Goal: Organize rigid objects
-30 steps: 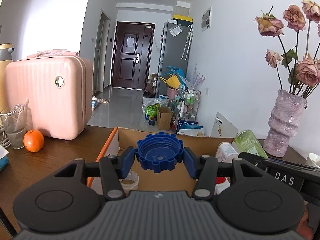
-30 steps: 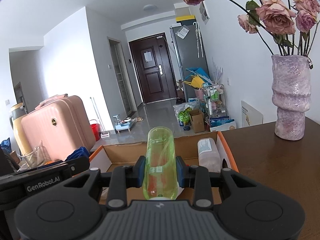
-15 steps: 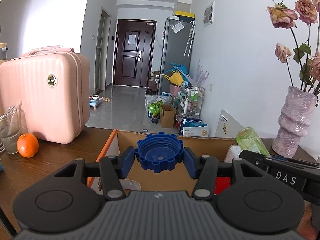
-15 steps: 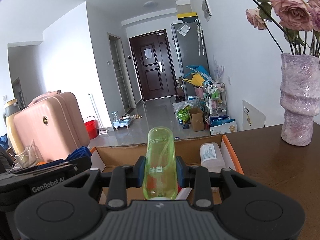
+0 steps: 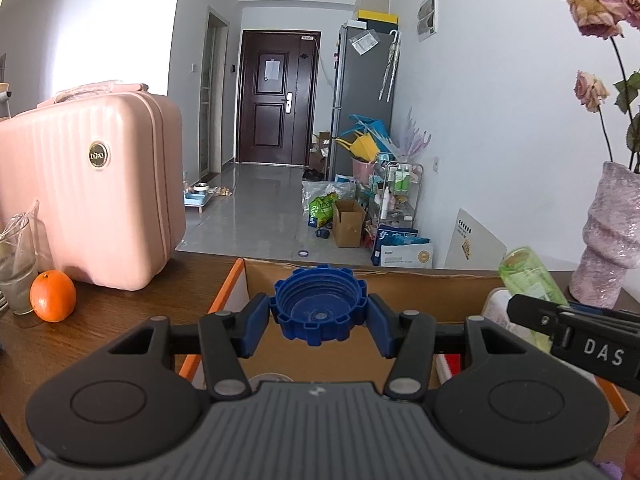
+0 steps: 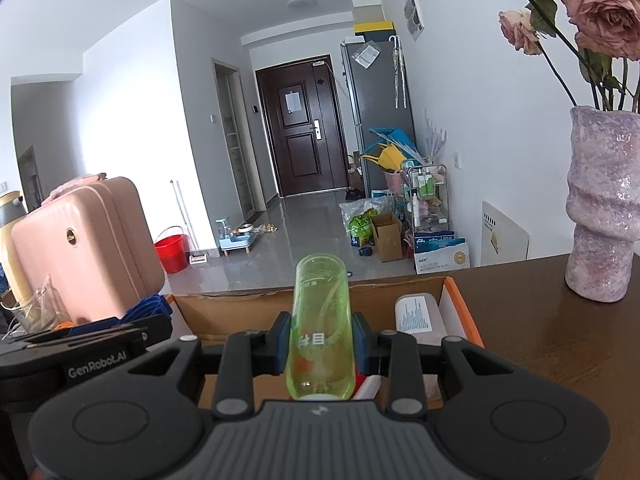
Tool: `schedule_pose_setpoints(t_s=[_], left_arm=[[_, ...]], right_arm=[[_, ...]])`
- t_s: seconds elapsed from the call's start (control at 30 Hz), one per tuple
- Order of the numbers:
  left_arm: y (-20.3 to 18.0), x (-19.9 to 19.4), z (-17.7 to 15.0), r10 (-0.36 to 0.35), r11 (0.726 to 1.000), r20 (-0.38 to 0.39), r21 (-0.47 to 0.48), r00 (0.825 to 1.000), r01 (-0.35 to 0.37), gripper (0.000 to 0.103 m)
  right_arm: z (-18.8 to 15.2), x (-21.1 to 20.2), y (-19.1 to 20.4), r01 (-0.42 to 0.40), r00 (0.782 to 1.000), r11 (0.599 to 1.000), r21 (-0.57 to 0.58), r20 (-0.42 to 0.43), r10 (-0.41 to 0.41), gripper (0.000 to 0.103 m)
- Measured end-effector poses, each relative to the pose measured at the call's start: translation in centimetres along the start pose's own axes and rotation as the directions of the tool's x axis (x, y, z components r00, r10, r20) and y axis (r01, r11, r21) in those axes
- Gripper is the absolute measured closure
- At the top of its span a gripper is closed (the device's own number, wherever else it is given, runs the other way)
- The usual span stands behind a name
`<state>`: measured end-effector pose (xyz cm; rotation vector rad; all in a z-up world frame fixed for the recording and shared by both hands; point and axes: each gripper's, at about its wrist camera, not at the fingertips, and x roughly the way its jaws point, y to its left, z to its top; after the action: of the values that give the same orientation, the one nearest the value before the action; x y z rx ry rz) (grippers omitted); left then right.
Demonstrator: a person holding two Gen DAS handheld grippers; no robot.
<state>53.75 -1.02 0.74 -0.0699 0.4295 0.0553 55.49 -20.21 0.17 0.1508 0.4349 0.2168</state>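
Left tongs (image 5: 318, 314) clamped on blue threaded cap (image 5: 319, 307), open side of the cap facing the camera. Right tongs (image 6: 320, 344) clamped on green translucent bottle (image 6: 320, 328); pads grip its lower body.

Both items are held above the open cardboard box (image 5: 400, 276), which sits at the worktop's (image 5: 120, 304) far edge. A white container (image 6: 416, 314) lies inside along the box's right wall; something red shows on the box floor, identity unclear.

Key relation: the bottle's long axis runs straight forward along the right tongs, away from the camera, mouth end hidden below the tongs body. The cap sits to the bottle's left, near it, with both tongs pointing the same way, side by side.

Judgement: the cap cannot meet the bottle mouth as oriented; either both go into the box separately, or one hand must turn first. The box lies directly below and ahead of both hands; neither is clearly nearer.
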Motion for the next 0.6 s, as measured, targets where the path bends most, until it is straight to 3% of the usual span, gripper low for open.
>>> schedule_pose_setpoints(t_s=[0.5, 0.57, 0.6], left_arm=[[-0.1, 1.2, 0.0, -0.009, 0.999, -0.033, 0.033, 0.999, 0.01, 0.048], [-0.2, 1.1, 0.0, -0.006, 0.999, -0.032, 0.037, 0.999, 0.007, 0.035], [-0.2, 0.9, 0.0, 0.001, 0.999, -0.027, 0.038, 1.0, 0.0, 0.021]], right_arm=[[0.3, 1.2, 0.2, 0.009, 0.999, 1.0, -0.025, -0.038, -0.01, 0.072], [0.4, 1.3, 0.2, 0.016, 0.998, 0.999, -0.028, -0.053, -0.017, 0.072], [0.5, 1.3, 0.2, 0.026, 0.998, 0.999, -0.031, -0.049, -0.027, 0.071]])
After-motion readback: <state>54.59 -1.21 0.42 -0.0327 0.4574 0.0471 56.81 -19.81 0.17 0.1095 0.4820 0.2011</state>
